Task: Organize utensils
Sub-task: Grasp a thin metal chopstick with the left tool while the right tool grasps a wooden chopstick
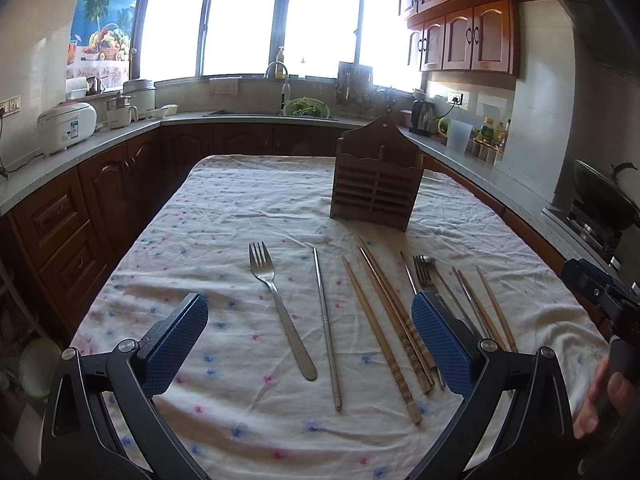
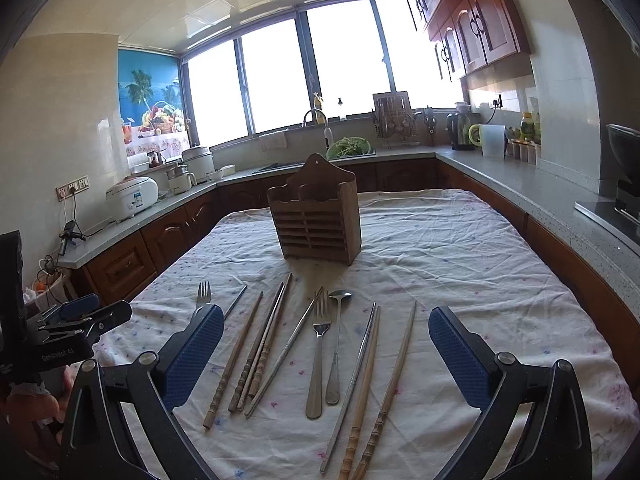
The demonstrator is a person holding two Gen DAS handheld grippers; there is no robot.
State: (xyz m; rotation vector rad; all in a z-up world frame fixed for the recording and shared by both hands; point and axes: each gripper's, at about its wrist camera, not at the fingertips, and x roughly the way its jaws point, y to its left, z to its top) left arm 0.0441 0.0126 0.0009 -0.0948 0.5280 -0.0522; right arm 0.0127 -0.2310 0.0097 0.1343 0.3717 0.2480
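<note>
Both the left gripper point(image 1: 310, 338) and right gripper point(image 2: 326, 354) are wide open, holding nothing. The chopsticks point(image 2: 234, 360) are light, thin, probably slippery; pinch mid-shaft, near the table's point(image 2: 500, 272) front edge.

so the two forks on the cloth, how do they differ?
The left fork lies alone on bare tablecloth, apart from the metal chopstick beside it. The right fork sits in a cluster, its tines against another metal chopstick and close beside the spoon. The left fork's handle angles across the cloth; the right fork lies nearly straight toward the wooden holder. Both are metal, flat on the cloth, tines toward the holder.
</note>
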